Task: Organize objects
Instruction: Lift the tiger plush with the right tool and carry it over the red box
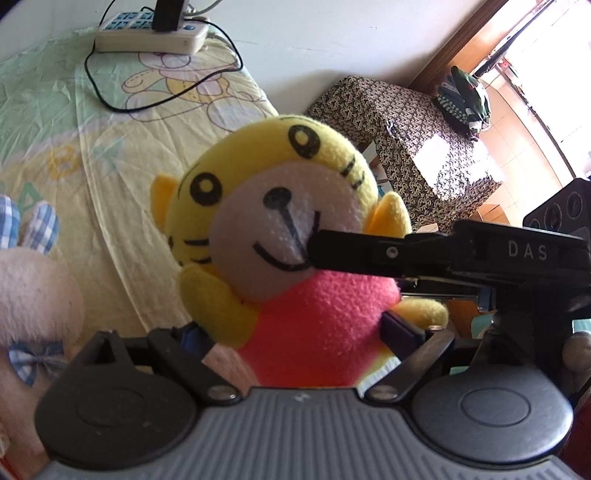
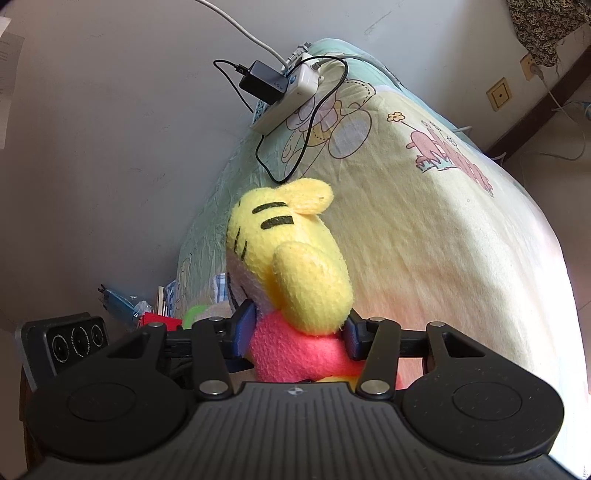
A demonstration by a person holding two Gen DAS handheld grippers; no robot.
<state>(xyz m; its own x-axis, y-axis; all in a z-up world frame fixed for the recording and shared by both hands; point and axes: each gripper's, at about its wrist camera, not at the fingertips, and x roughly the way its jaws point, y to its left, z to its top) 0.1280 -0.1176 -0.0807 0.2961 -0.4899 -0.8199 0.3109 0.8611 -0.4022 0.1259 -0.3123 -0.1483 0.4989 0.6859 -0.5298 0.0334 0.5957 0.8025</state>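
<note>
The tiger plush (image 1: 295, 236) is held above the bed (image 1: 122, 192). Right claw (image 2: 299, 332) pinches its pink body from both sides, pads pressed into the fabric. Left claw (image 1: 295, 332) also brackets the pink body; whether its pads press cannot be told. A pink rabbit plush (image 1: 33, 291) lies left of the left claw. A power strip (image 1: 147, 35) sits well ahead.

the left gripper (image 1: 295, 332) is showing a grey ribbed body behind its fingers, black round discs either side, silver screws on black linkage arms. the right gripper (image 2: 295, 328) is wearing blue pads (image 2: 245, 325) on its fingertips and white "das" lettering.
</note>
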